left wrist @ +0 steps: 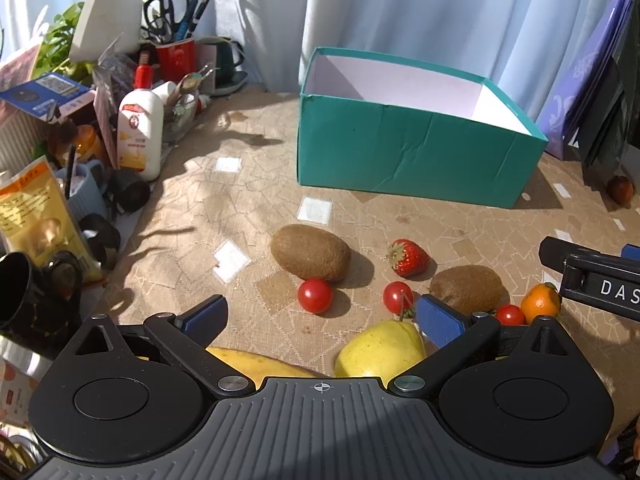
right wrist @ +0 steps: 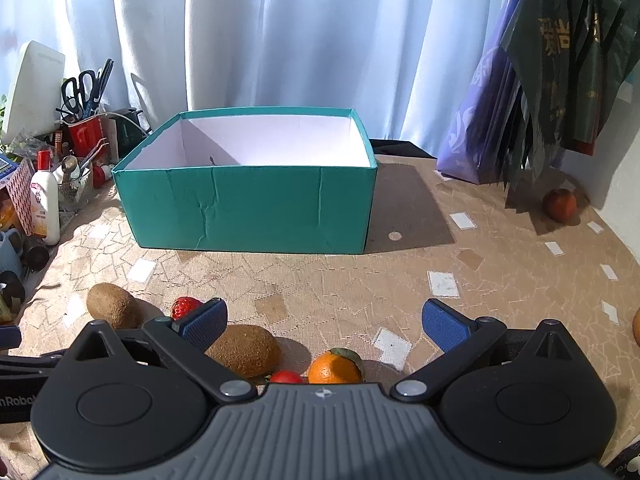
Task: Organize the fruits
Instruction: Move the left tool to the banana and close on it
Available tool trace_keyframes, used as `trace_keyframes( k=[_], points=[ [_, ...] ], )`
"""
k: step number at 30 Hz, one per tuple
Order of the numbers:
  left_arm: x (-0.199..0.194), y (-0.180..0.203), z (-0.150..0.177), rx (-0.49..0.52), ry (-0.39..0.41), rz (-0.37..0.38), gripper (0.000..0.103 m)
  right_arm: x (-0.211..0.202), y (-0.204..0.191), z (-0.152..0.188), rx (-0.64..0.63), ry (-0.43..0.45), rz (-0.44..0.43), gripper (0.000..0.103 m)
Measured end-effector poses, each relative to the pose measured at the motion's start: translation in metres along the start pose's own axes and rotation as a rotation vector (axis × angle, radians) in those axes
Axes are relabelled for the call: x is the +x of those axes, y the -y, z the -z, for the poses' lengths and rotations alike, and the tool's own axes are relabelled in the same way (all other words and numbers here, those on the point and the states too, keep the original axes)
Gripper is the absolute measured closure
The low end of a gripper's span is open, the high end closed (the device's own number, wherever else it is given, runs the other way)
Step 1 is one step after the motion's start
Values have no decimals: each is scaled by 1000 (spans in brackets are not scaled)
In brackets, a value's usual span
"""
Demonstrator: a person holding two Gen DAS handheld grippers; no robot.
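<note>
I held both the left tongs (left wrist: 320, 320) and right tongs (right wrist: 324, 326) wide open and empty above the fruit scattered on the counter (right wrist: 460, 280), the orange (right wrist: 335, 368) nearest, with the teal box (right wrist: 248, 204), apparently empty, beyond.

Bare patterned tan tablecloth (right wrist: 320, 280) lies open between the scattered fruit and the open-topped teal cardboard box (right wrist: 248, 208); cluttered bottles and cups (left wrist: 140, 132) crowd the left edge.

Patterned table (right wrist: 500, 280), teal box (right wrist: 248, 208), kiwis (left wrist: 310, 253), strawberry (left wrist: 408, 258)
</note>
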State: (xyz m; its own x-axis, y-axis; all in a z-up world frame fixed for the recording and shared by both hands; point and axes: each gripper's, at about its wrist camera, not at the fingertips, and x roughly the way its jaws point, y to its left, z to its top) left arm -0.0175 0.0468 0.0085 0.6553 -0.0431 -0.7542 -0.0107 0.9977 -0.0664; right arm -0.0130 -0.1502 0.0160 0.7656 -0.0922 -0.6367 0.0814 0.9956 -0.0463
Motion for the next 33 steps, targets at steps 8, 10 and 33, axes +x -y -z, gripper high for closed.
trace_keyframes(
  k=[8,10,33],
  points=[
    [-11,-37,5,-2,15,-6,0,10,0,2,-2,-27,-19,0],
    [-12,-43,7,12,15,2,1,13,-3,2,-8,-35,-30,0],
    [40,-65,8,-475,-365,-44,16,38,1,7,-4,-84,-83,0]
  ],
)
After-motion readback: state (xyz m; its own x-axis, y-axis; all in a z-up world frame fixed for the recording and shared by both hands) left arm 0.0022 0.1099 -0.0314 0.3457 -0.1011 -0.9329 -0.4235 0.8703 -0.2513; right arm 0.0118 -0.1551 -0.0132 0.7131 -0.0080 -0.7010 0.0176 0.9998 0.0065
